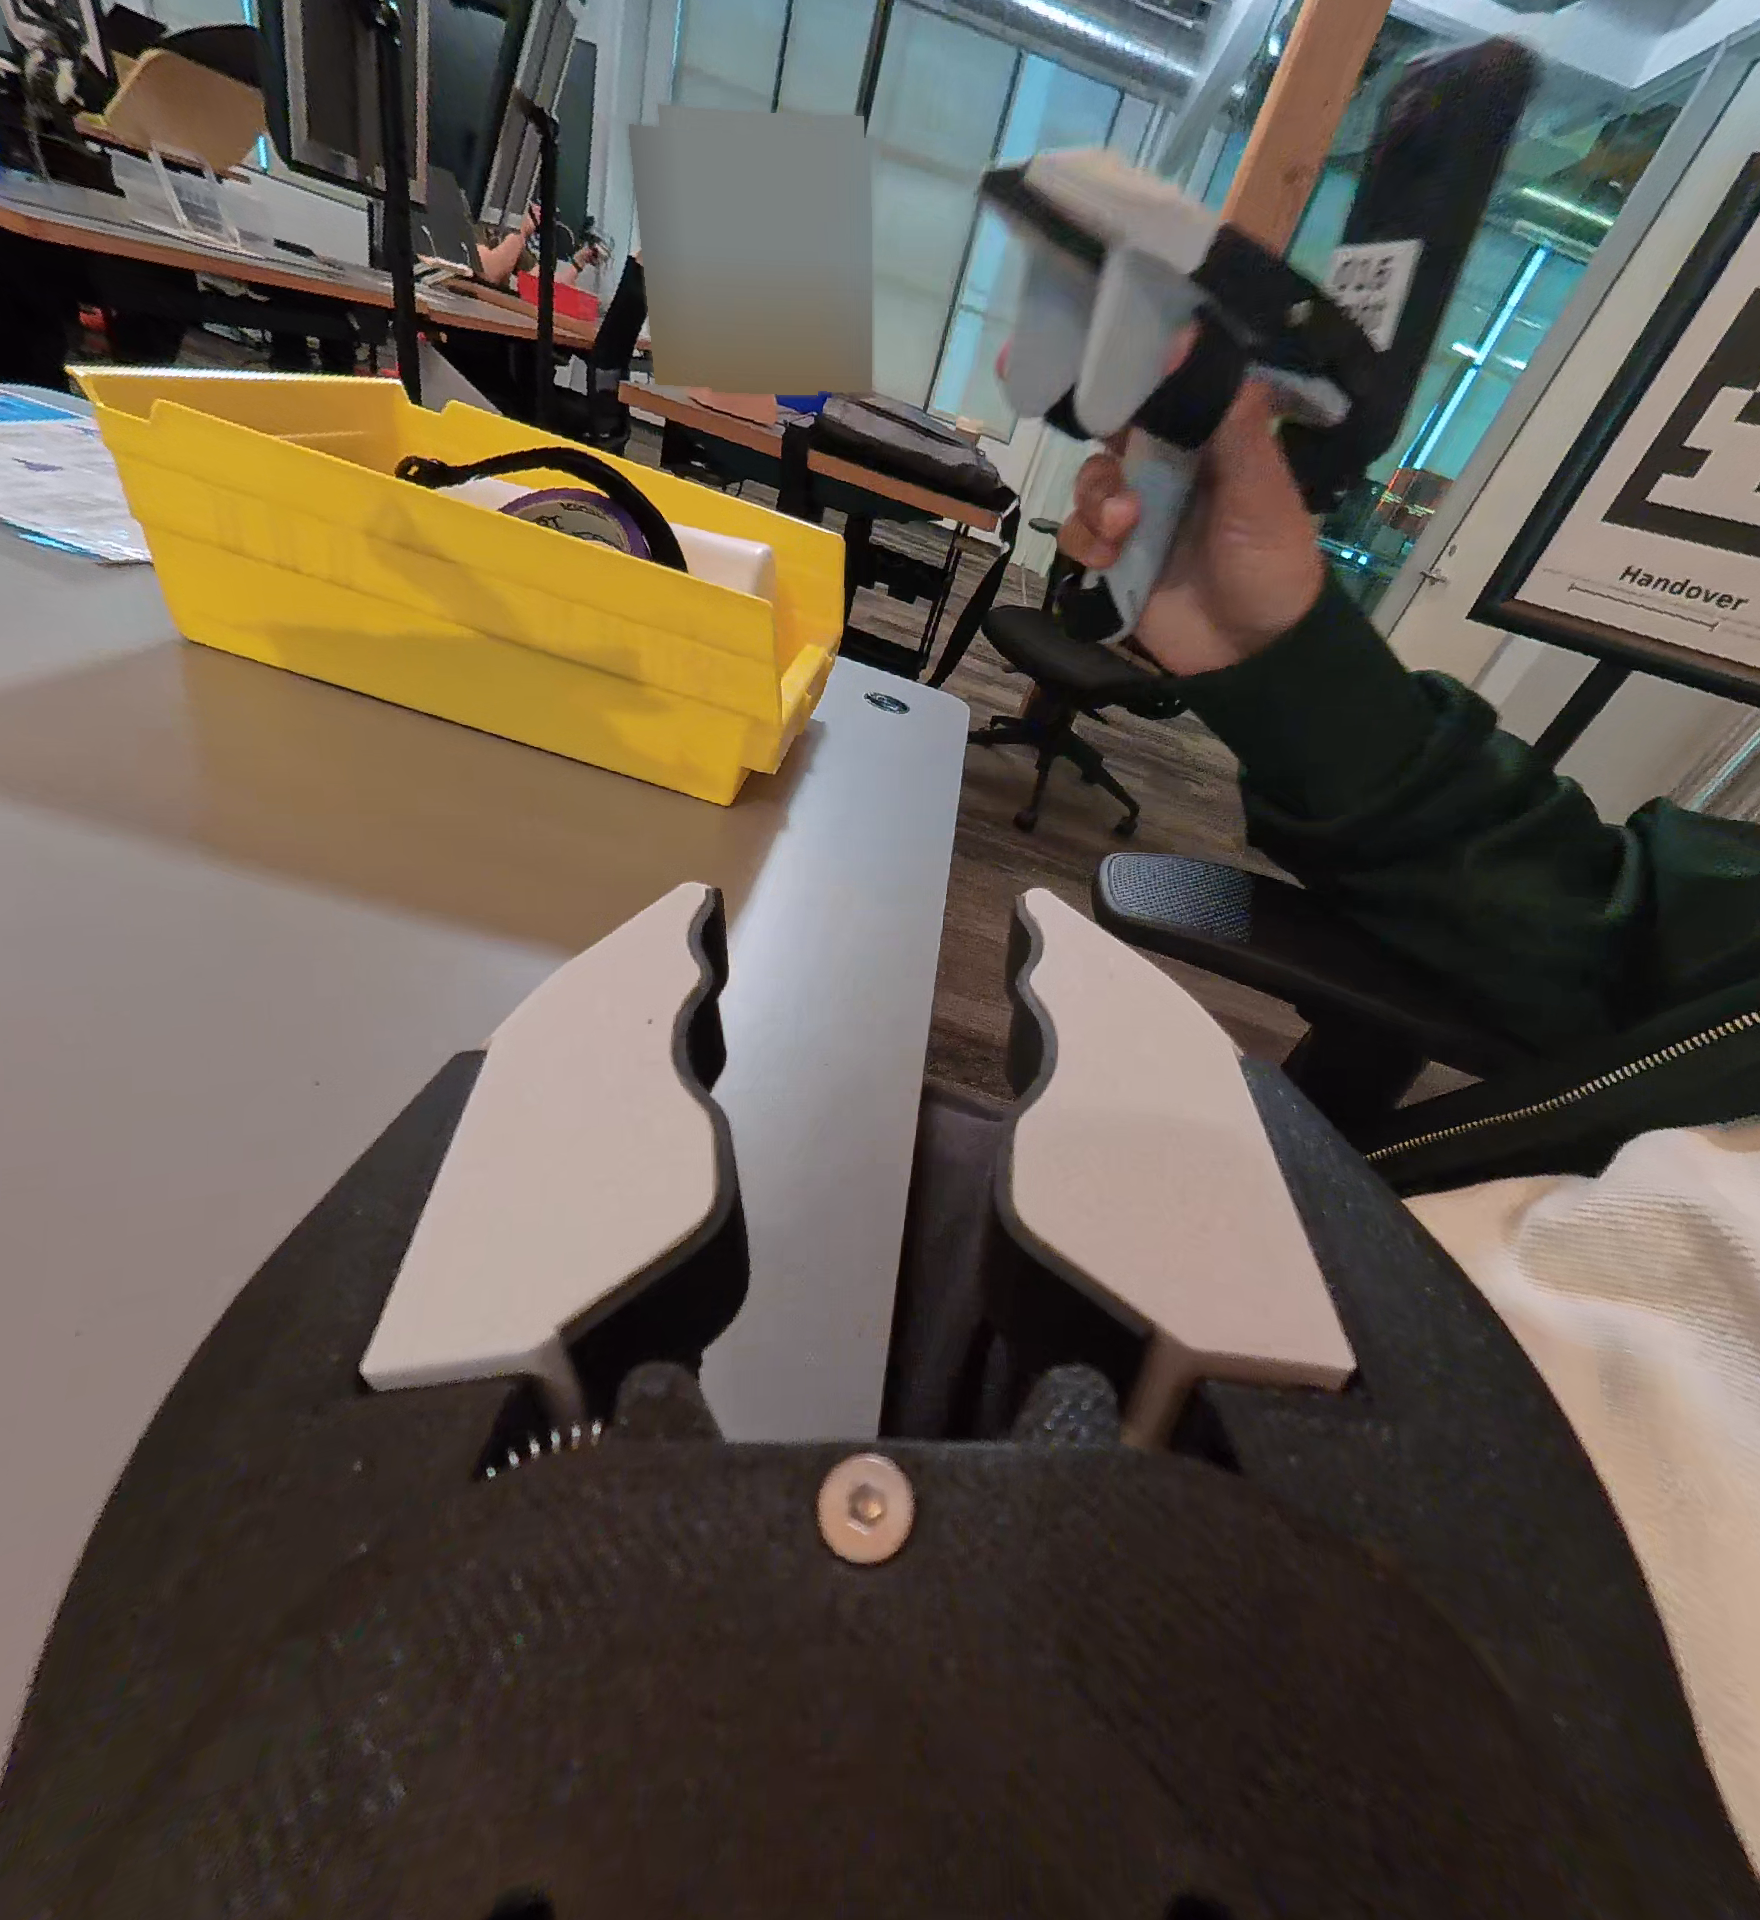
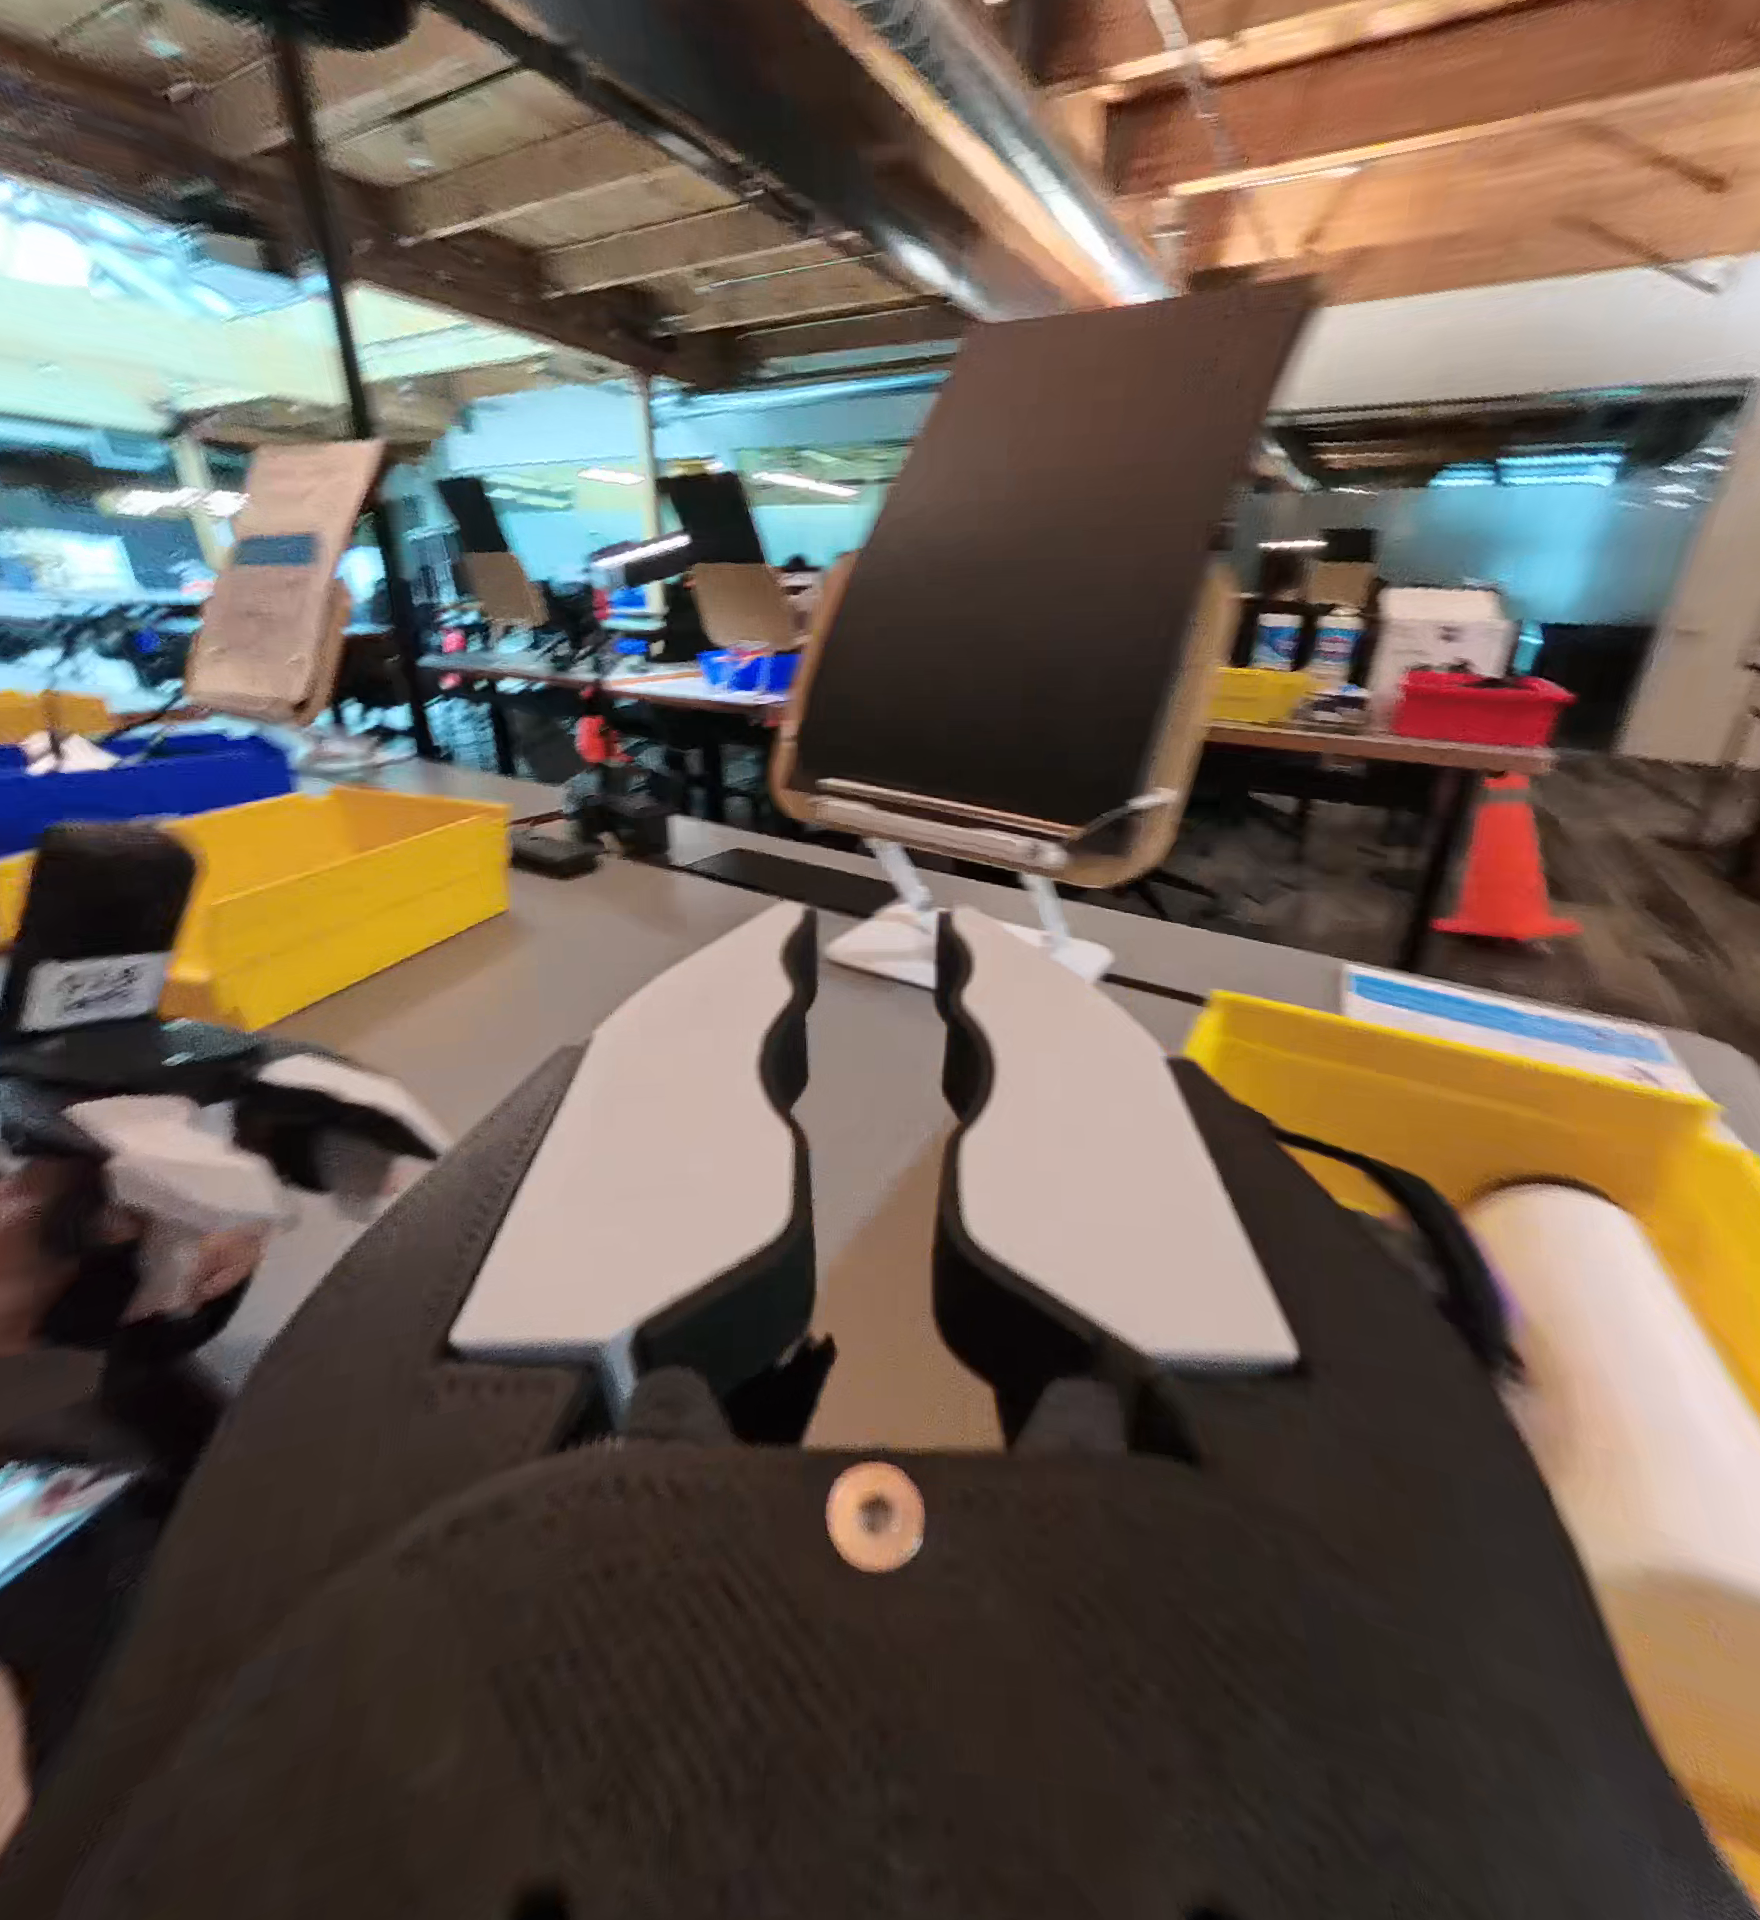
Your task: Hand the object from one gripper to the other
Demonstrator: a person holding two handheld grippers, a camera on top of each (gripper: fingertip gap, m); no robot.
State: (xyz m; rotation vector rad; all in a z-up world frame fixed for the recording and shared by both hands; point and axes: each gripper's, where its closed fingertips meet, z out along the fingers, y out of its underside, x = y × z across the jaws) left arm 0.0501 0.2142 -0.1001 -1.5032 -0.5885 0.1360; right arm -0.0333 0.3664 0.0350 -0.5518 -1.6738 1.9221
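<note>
My left gripper (image 1: 871, 920) is open and empty, held low over the table's near right edge. My right gripper (image 2: 876, 935) has its jaws a narrow gap apart with nothing between them. In the left wrist view the right gripper (image 1: 1078, 353) is held up in a hand at the upper right, blurred. In the right wrist view the left gripper (image 2: 221, 1132) shows blurred at the left. A yellow bin (image 1: 564, 665) on the table holds a white roll (image 2: 1634, 1434), a purple tape roll (image 1: 569, 520) and a black cord (image 1: 585, 468). The bin also shows in the right wrist view (image 2: 1427, 1081).
A grey table (image 1: 232, 883) carries papers (image 1: 14, 468) at the far left. A dark tablet on a stand (image 2: 1042, 582) stands beyond the right gripper, and a second yellow bin (image 2: 336, 894) sits left of it. An office chair (image 1: 1219, 914) and a framed sign (image 1: 1707, 436) are to the right. Some 25 cm of space lies between my two pairs of fingers.
</note>
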